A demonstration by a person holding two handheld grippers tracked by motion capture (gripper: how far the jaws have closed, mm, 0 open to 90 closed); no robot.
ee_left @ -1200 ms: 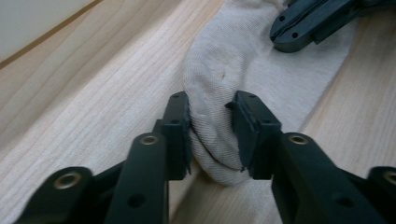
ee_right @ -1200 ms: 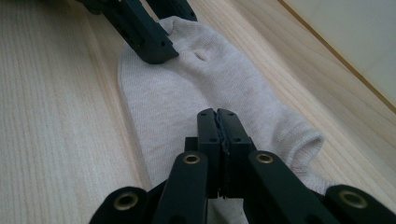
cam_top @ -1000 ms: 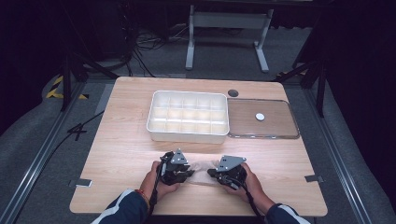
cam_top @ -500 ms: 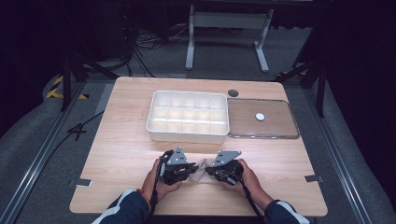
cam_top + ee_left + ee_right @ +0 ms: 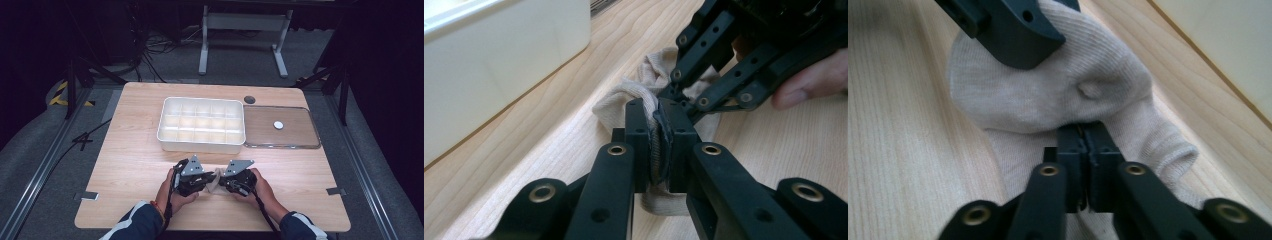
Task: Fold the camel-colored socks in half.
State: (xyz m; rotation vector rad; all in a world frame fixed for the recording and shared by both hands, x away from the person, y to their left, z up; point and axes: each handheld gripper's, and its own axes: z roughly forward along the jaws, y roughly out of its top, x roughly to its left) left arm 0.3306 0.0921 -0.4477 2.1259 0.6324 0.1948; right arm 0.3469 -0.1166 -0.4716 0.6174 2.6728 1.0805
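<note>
Basically, left gripper (image 5: 658,145) had its two black jaws pressed together on a fold of the beige ribbed cotton sock (image 5: 624,100); cloth was visibly sandwiched between the pads in the left gripper view. Right gripper (image 5: 1087,165) was pinching the same sock (image 5: 1048,95) too, jaws nearly together with a thin layer of fabric in the slit. Those jaws had just been opening slightly, but the sock was between them and the pads looked to be on it.

In the high view both grippers sat tip to tip, left gripper (image 5: 202,181) and right gripper (image 5: 226,181), with the sock (image 5: 215,179) bunched between them on the light wooden table (image 5: 135,165), near its front edge. Sock lay crumpled flat on the wood, not lifted as far as I could tell. In the right gripper view part of the left gripper (image 5: 1013,30) overlapped the top of the sock.

Person's left hand (image 5: 175,192) and right hand (image 5: 262,190) wrapped the gripper bodies, dark sleeves coming in from the bottom.

Further out: white plastic compartment tray (image 5: 165,127) stood just behind the grippers, apart from the sock. Clear flat lid (image 5: 300,137) lay just beside the tray's right side, with a small white round disc (image 5: 278,125) on it.
</note>
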